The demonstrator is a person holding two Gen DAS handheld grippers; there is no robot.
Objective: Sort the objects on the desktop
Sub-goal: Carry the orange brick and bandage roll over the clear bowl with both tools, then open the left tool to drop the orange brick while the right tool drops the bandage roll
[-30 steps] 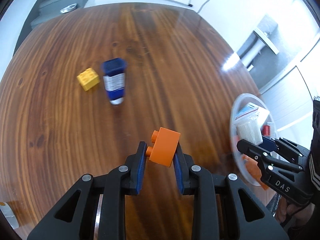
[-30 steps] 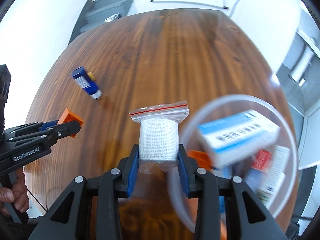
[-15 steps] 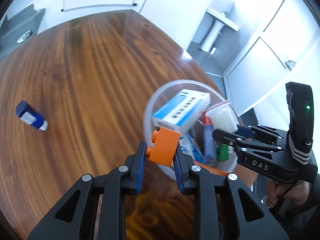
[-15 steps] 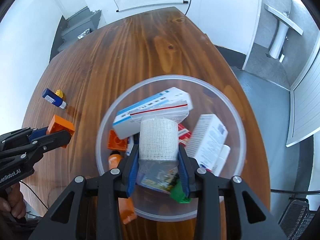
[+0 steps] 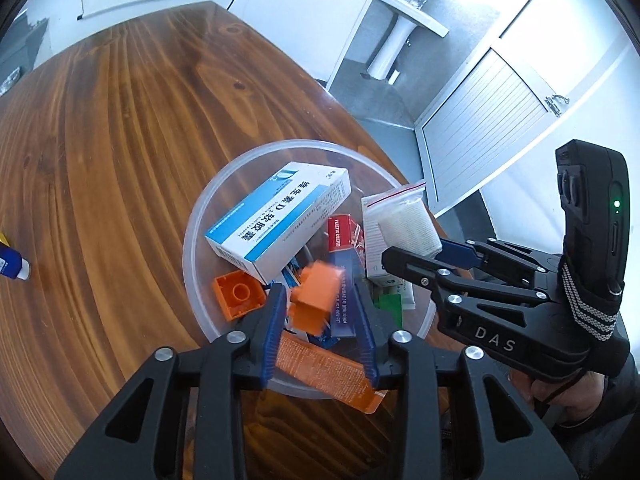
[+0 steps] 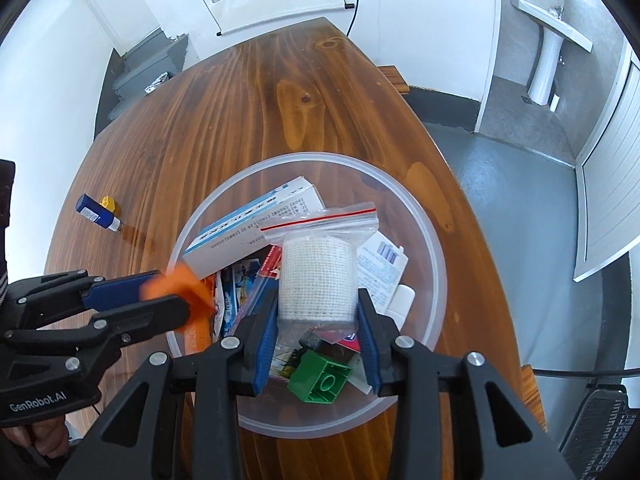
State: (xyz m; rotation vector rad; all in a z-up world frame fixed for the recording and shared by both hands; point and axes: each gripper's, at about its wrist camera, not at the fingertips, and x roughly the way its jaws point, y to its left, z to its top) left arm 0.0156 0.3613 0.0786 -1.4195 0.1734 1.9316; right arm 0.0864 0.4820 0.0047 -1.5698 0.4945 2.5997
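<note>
Over the clear plastic bowl (image 5: 208, 200) both grippers are now parked, whereas a second back they were still out over the bare wooden table (image 5: 120, 128) with the bowl off to the side. The left gripper (image 5: 320, 300) is caught mid-release: its jaws are opening, and the orange brick (image 5: 318, 294), which was pinched tight before, is seen blurred and loose between the blue pads, with a gap showing on the right side. It's hanging just above the stuff already in the bowl, next to another orange brick (image 5: 239, 295) and the blue-and-white medicine box (image 5: 280, 216).

The right gripper (image 6: 318, 312) hasn't changed its grip: the bagged gauze roll (image 6: 318, 276) is clamped between its pads same as earlier, but now held over the bowl's middle, above a green brick (image 6: 322, 378). The blue tube (image 6: 98, 213) and small yellow brick (image 6: 108, 203) have been left where they were, well apart from the bowl, out on the table.
</note>
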